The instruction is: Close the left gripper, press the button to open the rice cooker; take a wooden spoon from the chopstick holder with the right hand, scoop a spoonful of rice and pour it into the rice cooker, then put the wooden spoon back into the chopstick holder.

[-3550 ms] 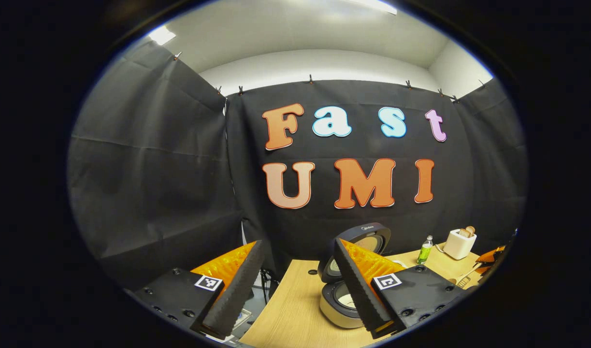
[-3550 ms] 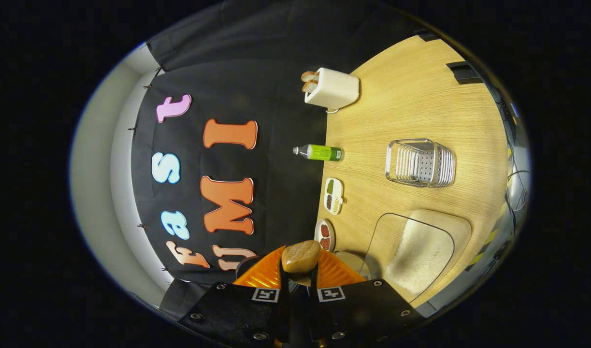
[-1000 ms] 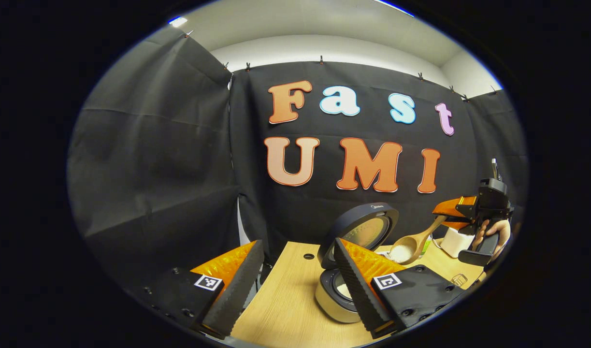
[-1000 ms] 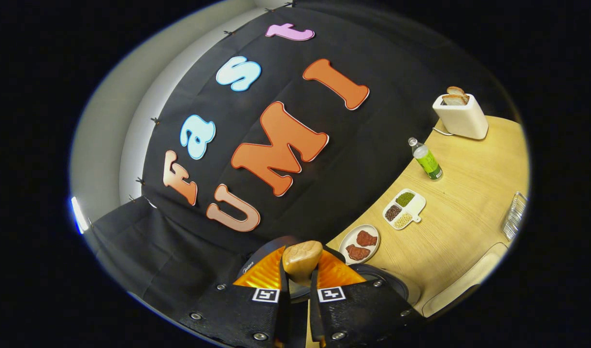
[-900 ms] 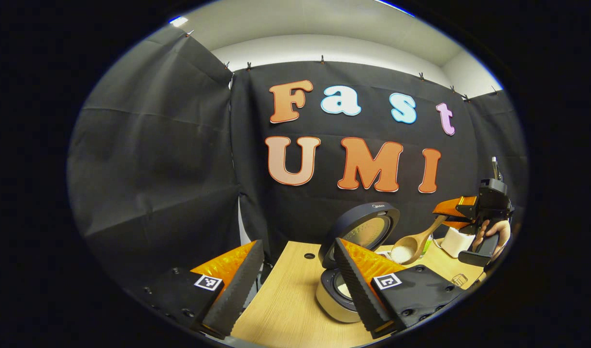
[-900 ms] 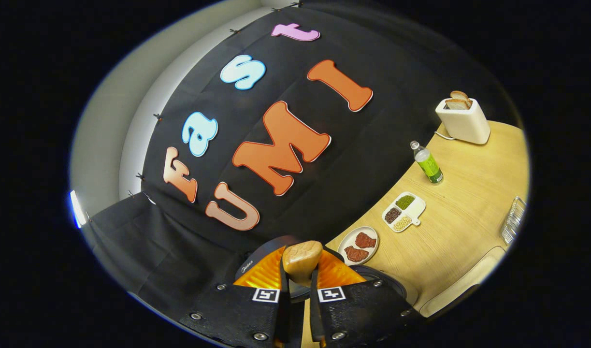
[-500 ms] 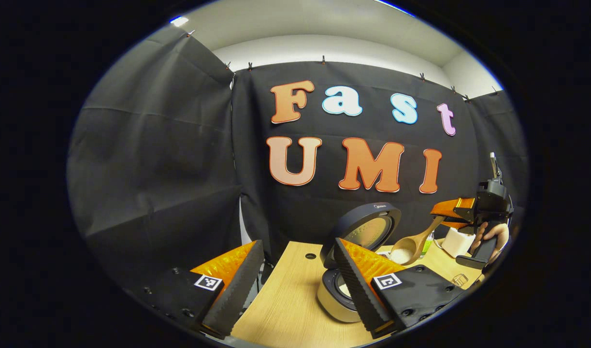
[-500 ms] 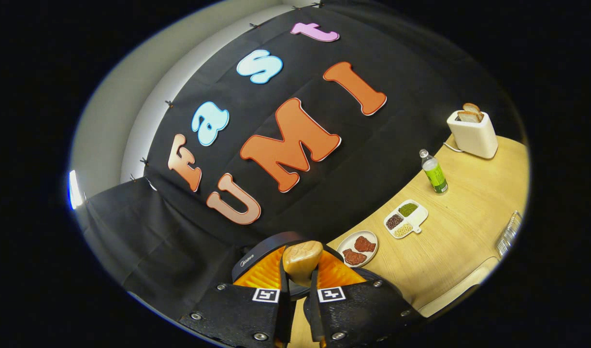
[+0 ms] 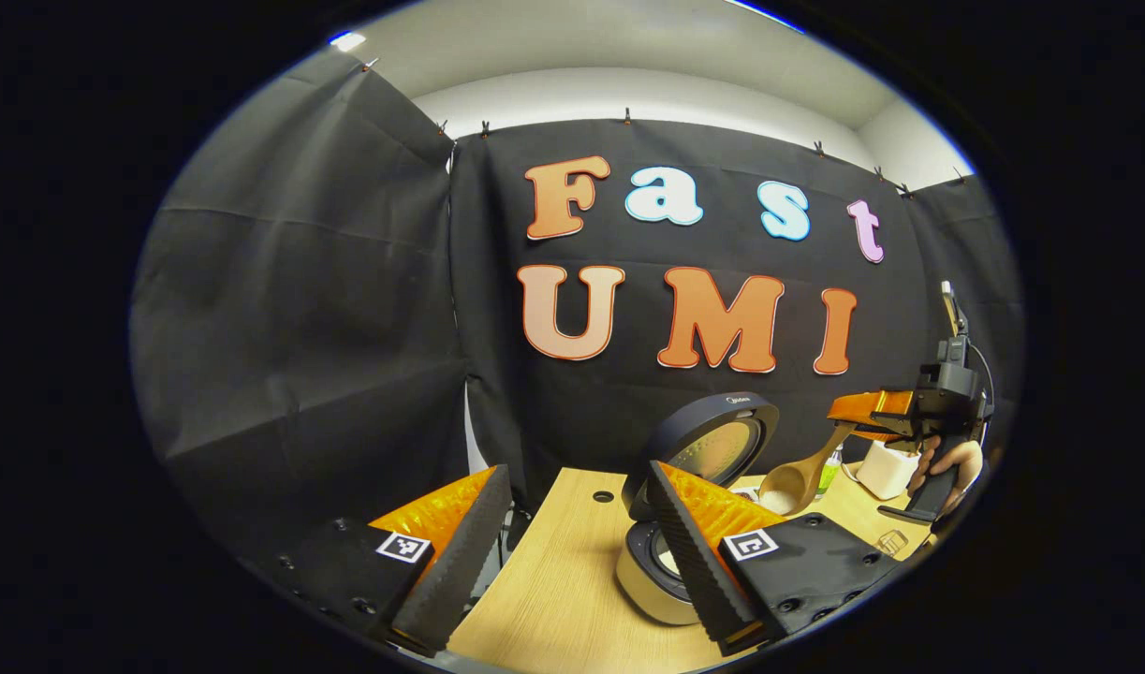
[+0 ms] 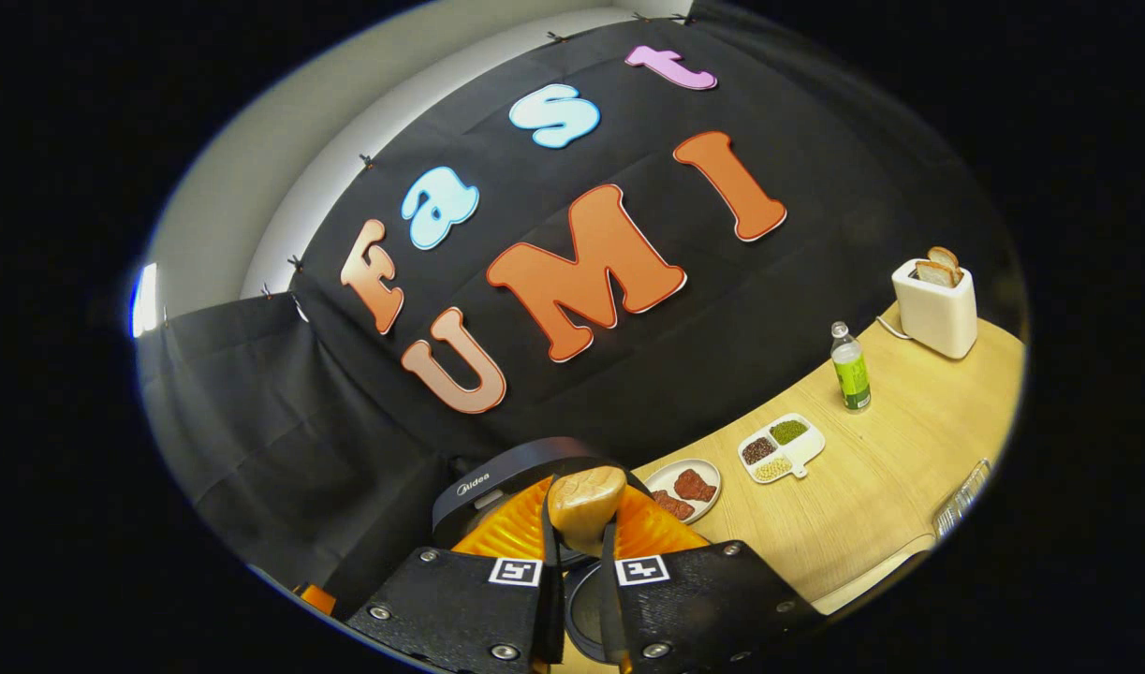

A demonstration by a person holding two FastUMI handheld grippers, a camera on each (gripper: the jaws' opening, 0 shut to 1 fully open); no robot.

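The rice cooker (image 9: 639,582) stands on the wooden table with its dark round lid (image 9: 712,447) swung up. My left gripper (image 9: 577,552) is open in front of it, and one finger covers part of the pot. To the right, a hand holds my right gripper (image 9: 848,419) shut on the handle of the wooden spoon (image 9: 795,479). The spoon slants down, its bowl hanging just right of the lid above the pot. In the right gripper view the spoon's handle end (image 10: 586,498) sticks up from my right gripper (image 10: 579,535), with the lid (image 10: 497,482) and the pot's dark opening (image 10: 579,608) below.
Along the back of the table (image 10: 872,487) stand a plate of meat (image 10: 684,487), a divided dish of beans (image 10: 783,445), a green bottle (image 10: 851,379) and a white toaster (image 10: 937,304). The wire chopstick holder (image 10: 961,505) shows at the right edge.
The right gripper has rolled and moved nearer the cooker, tipping the spoon's bowl downward; less rice shows in it. The left gripper has stayed open and nearly still.
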